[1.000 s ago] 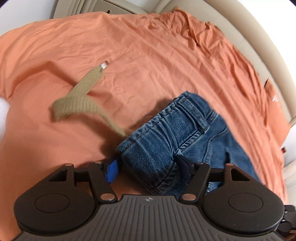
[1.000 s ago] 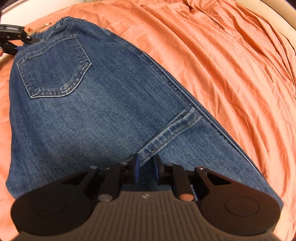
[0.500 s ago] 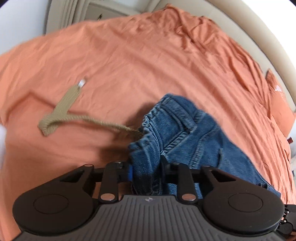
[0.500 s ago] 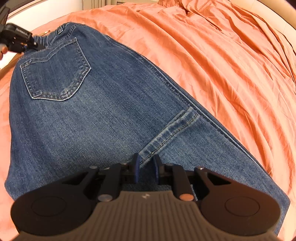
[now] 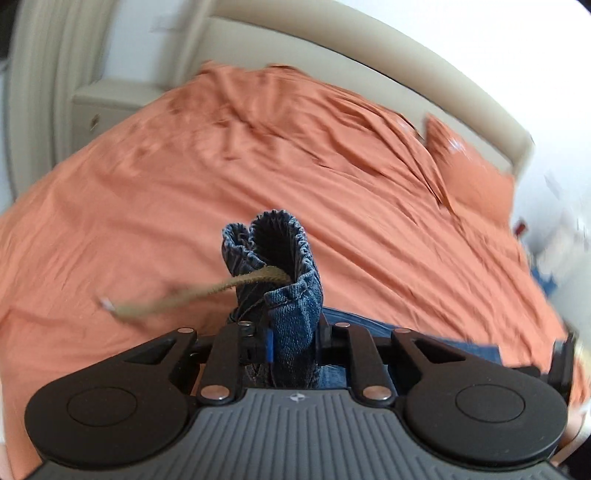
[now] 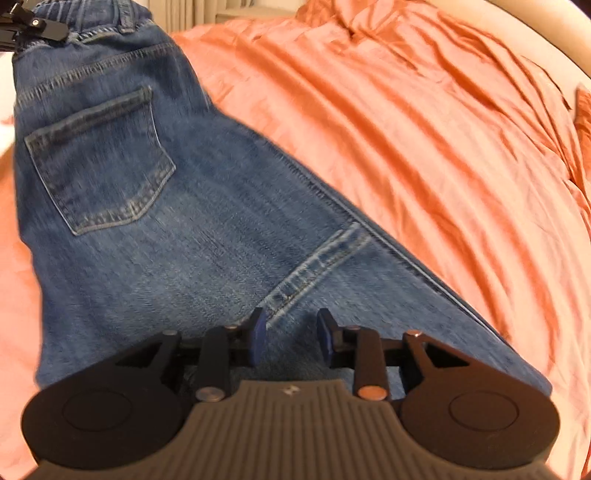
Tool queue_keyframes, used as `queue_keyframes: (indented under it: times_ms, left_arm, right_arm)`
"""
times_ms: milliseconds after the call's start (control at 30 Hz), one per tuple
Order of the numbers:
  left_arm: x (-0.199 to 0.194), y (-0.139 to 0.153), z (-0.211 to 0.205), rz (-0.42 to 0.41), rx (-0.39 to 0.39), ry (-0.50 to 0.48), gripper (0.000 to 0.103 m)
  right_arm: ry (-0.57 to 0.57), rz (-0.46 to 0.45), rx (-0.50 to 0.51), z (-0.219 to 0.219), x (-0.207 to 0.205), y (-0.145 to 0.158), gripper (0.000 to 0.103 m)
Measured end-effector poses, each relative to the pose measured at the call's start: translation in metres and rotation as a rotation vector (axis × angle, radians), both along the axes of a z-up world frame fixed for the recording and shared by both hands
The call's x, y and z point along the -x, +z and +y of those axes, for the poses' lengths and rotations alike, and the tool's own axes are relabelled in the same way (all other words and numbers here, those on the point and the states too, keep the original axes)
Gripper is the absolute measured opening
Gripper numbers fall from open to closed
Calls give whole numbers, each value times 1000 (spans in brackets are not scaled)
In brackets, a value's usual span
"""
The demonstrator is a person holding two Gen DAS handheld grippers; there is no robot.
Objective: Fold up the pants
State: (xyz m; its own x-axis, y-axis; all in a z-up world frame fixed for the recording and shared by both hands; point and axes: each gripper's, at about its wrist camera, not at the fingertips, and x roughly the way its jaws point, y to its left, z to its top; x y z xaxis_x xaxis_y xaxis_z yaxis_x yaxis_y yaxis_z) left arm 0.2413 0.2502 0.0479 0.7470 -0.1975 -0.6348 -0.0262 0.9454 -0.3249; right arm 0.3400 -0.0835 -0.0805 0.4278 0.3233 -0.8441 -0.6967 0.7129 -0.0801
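Blue jeans [image 6: 207, 236] lie back pocket up on the orange bed sheet. My left gripper [image 5: 293, 347] is shut on the bunched waistband [image 5: 280, 266] and holds it lifted above the bed; a tan drawstring [image 5: 192, 297] swings out to its left. The left gripper also shows at the top left of the right wrist view [image 6: 33, 27], clamped on the waistband. My right gripper [image 6: 291, 334] is over the jeans' leg by a cross seam [image 6: 317, 260], its blue pads [image 6: 258, 334] a little apart with denim between them.
The orange sheet [image 5: 184, 192] covers the whole bed. An orange pillow [image 5: 469, 177] lies at the far right against a beige headboard [image 5: 369, 40]. A beige nightstand [image 5: 107, 107] stands at the far left beyond the bed.
My left gripper closed on the waistband and lifted it off the bed, the drawstring swinging. The waistband end rose in the right view. My right gripper's pads are wider apart than before.
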Motion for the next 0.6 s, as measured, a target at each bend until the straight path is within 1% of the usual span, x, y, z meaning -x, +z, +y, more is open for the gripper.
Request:
queue_keyframes:
  times_ms: [100,167,233,333,400,500,567,600]
  left_arm:
    - [-5,9,-50,-3,-97,-86,20]
    - [-5,7,-86,-6,-164,-146,20]
    - [-2,-1,-118,-4,-222,-193,20]
    - [5,-21,-158,23,-290,-276,20]
    - [5,-40,-181,74,-332,-340,20]
    - [2,-69,-200,171,-346,-423,23]
    - [-3,-84,-203,240,-314,-456,25]
    - [-5,-87,-203,270,-290,-469,29]
  right_arm:
    - [-26,-6,-29,-16,15,13,27]
    - [-33,-9,-35,-24,28,20,27]
    - [-25,-19,-31,-29,42,25,27]
    - [-26,-21,-31,-36,56,29,27]
    - [-35,-12,-33,-43,65,29,27]
    - [-45,-4,-38,-51,75,28,27]
    - [-53,2,-42,-55,80,25,27]
    - [-55,4,-42,-57,83,24,27]
